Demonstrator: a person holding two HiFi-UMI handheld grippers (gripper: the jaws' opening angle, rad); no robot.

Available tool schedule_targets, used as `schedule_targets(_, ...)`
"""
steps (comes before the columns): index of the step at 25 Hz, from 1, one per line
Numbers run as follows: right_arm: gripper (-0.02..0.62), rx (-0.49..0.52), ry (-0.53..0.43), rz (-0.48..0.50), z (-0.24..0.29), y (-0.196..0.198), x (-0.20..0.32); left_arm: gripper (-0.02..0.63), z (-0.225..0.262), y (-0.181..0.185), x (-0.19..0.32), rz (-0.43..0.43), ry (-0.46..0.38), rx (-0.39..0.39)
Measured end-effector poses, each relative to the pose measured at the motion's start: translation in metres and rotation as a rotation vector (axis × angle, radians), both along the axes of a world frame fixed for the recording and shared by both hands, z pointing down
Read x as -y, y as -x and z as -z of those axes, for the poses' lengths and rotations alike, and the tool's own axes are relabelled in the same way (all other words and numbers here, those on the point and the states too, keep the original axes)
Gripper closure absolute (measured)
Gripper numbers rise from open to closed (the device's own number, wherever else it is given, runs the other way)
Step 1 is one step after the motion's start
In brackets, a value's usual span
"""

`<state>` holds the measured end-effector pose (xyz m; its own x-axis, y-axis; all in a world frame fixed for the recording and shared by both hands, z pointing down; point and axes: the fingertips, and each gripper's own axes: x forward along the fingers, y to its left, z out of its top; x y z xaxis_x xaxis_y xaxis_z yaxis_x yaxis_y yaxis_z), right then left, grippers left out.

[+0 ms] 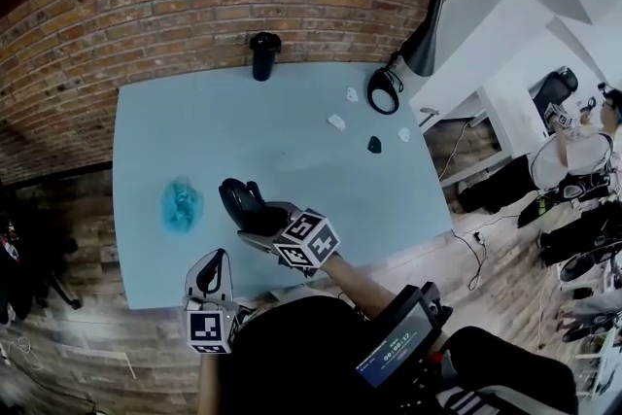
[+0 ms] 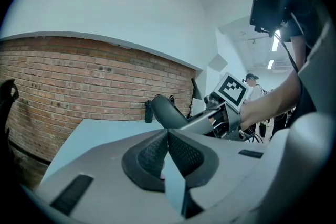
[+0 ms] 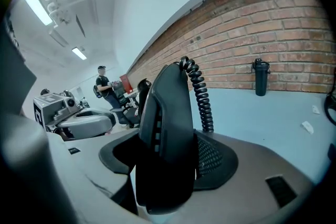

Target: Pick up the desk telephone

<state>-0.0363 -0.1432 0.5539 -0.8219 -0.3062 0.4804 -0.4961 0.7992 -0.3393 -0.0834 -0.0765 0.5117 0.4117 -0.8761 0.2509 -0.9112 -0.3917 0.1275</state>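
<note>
The black telephone handset is held above the near part of the blue table, with my right gripper shut on it. In the right gripper view the handset stands upright between the jaws, and its coiled cord hangs behind it. The phone's base is not in sight. My left gripper hovers at the table's front edge, below and left of the handset. Its pads are pressed together with nothing between them. From the left gripper view, the handset sits ahead, gripped by my right gripper.
A black bottle stands at the table's back edge by the brick wall. A teal crumpled object lies at the left. Small white bits, a small dark piece and a black cable loop lie at the right. A person sits far right.
</note>
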Motion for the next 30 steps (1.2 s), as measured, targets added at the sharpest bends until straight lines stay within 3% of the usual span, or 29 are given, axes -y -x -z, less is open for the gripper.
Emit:
schedule_targets(15, 0.31, 0.095, -0.116, -0.067, 0.039, -0.011, 0.0, 0.592, -0.002, -0.014, 0.005, -0.048, 0.008, 0.003)
schedule_targets(30, 0.31, 0.22, -0.167, -0.039, 0.076, -0.014, -0.012, 0.592, -0.01, -0.019, 0.002, -0.071, 0.034, 0.007)
